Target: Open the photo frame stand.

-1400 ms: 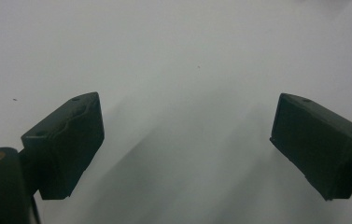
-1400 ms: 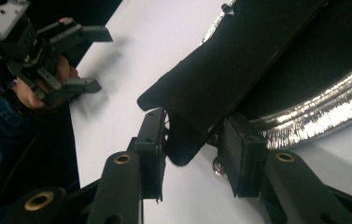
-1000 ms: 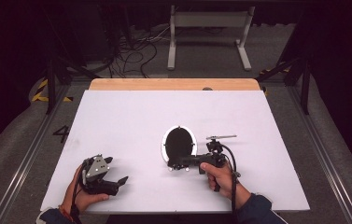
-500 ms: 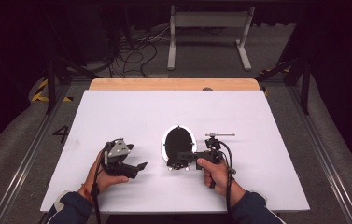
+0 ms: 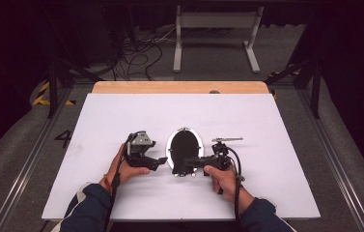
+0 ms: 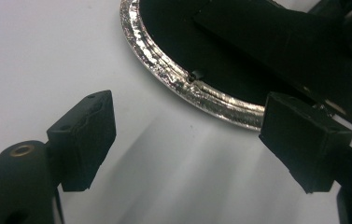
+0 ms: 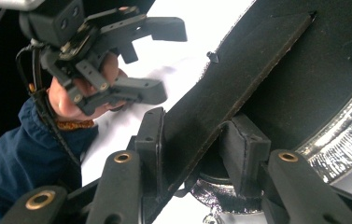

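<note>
An oval picture frame (image 5: 183,143) lies face down on the white table, black back up, with a silver rim (image 6: 178,79). Its black stand flap (image 7: 239,79) runs between the jaws of my right gripper (image 7: 194,144), at the frame's near end (image 5: 185,164). Those jaws have just been closing, and both pads touch the flap. My left gripper (image 6: 187,140) is open just left of the frame (image 5: 162,162), also seen from the right gripper view (image 7: 164,60). Its jaws have just been narrowing a little, with bare table between them. The rim lies close ahead of its right jaw.
The white table top (image 5: 276,125) has a wooden strip (image 5: 179,87) along its far edge, with a small dark spot (image 5: 213,91) on it. Metal rails (image 5: 30,159) run along both sides. Cables and a white stand (image 5: 213,29) are on the floor beyond.
My left gripper has moved right across the table, from the near left up to the frame's left rim. The right gripper and the frame have stayed where they were.
</note>
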The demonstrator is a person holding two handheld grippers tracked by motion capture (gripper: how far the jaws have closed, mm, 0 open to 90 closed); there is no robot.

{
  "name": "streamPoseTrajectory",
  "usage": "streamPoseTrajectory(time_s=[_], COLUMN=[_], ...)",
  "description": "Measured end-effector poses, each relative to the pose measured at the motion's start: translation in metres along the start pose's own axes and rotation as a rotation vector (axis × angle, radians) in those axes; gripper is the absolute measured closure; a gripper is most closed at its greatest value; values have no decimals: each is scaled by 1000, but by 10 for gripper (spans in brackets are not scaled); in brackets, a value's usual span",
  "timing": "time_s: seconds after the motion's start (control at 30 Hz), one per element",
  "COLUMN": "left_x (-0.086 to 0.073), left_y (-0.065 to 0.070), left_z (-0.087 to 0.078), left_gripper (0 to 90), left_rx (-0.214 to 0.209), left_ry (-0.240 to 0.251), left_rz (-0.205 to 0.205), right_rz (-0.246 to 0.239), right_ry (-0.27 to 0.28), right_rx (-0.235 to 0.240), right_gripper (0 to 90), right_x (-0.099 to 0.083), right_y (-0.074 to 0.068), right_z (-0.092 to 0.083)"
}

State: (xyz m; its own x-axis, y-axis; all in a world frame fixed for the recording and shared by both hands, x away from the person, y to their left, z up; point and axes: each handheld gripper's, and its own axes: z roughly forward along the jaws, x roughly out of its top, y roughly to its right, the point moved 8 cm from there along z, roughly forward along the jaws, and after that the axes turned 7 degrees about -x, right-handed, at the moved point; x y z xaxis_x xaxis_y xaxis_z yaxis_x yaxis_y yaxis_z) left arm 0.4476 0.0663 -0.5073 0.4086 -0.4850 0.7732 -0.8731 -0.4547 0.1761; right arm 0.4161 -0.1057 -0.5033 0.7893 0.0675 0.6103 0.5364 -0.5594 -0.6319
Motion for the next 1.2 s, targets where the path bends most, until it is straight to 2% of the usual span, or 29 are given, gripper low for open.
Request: streamPoseTrajectory(time_s=[0.03,0.1,0.13,0.23,0.4,0.5,0.53,0.63,0.67,0.77,0.87,1.1,1.13,1.2], left_x=[2,3,4,6,5,5,5,6,6,7,7,11,13,16], left_y=[0,-1,-1,-2,0,2,4,5,7,10,11,13,13,14], left_z=[1,2,4,7,13,16,17,17,17,14,12,5,1,-4], left_gripper=[191,191,191,193,206,239,239,249,258,329,337,452,470,523], left_rx=[-12,-15,-22,-45,-91,-110,-127,-139,-155,-187,-193,-186,-174,-180], left_ry=[7,9,19,25,20,7,7,7,10,17,14,39,56,89], left_rz=[-12,-1,-24,-32,-69,-50,-57,-41,-50,-42,-19,16,44,50], right_rz=[-10,-42,-42,-84,-114,-142,-151,-193,-202,-228,-234,-238,-243,-250], right_ry=[3,6,6,12,16,20,21,23,23,26,26,34,37,39], right_rx=[0,-2,-2,0,3,2,2,-3,1,6,12,11,7,4], right_gripper=[623,626,626,633,636,636,638,645,651,653,664,692,697,714], right_x=[0,0,0,0,-1,-1,-1,0,-1,-1,-1,-2,-2,-2], right_y=[0,-2,-2,-4,-6,-6,-7,-10,-11,-14,-14,-18,-19,-20], right_z=[0,-1,-1,-2,-3,-3,-3,-5,-5,-6,-7,-11,-12,-14])
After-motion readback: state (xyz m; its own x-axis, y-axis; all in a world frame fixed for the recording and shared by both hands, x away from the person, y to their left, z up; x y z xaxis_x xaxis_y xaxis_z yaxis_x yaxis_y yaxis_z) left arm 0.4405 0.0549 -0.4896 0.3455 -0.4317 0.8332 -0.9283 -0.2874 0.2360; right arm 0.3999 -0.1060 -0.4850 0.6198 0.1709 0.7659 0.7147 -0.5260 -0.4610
